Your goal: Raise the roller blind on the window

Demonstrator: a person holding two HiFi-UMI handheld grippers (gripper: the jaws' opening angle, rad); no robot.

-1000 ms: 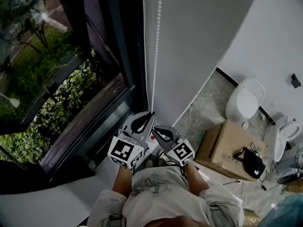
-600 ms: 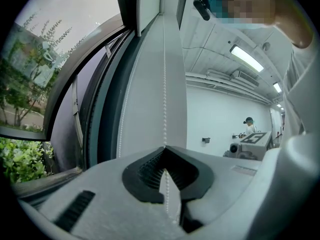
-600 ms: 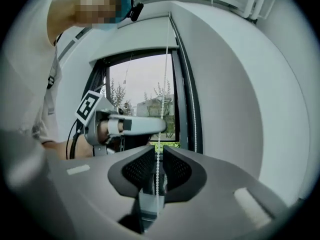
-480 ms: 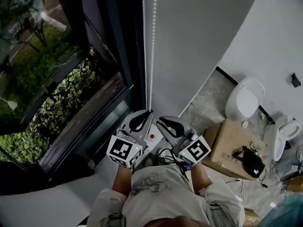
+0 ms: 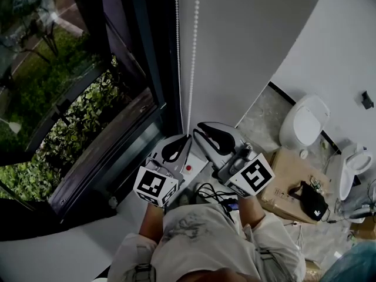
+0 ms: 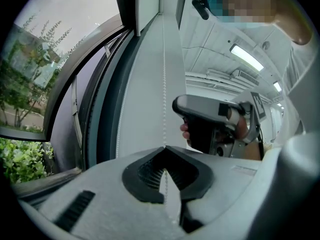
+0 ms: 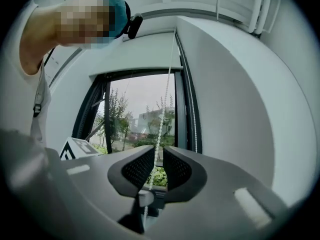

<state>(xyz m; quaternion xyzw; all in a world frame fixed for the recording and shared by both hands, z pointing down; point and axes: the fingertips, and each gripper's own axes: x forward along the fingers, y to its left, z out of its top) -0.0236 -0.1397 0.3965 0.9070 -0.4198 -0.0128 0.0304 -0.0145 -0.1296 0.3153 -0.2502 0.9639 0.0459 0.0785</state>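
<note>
A white bead chain (image 5: pixel 191 51) hangs in two strands beside the dark window frame (image 5: pixel 147 69). My left gripper (image 5: pixel 183 140) is shut on the chain, which rises straight from its closed tips (image 6: pixel 164 147). My right gripper (image 5: pixel 198 133) sits just right of the left one and slightly higher. Its jaws stand a narrow gap apart (image 7: pixel 159 156), and the chain (image 7: pixel 165 99) runs through that gap without the pads (image 7: pixel 177 169) pressing it. The blind fabric itself I cannot make out clearly; the window glass (image 7: pixel 140 114) shows trees and buildings outside.
A pale wall (image 5: pixel 247 51) runs right of the chain. Below right stand a toilet (image 5: pixel 304 122), a cardboard box (image 5: pixel 282 178) bearing a black item (image 5: pixel 311 201), and another white fixture (image 5: pixel 352 163). Cables (image 5: pixel 211 192) lie near my feet. Green shrubs (image 5: pixel 70 134) show through the glass.
My right gripper has risen from beside the left gripper and swung up to the right along the chain. The left gripper has stayed in place, shut on the chain.
</note>
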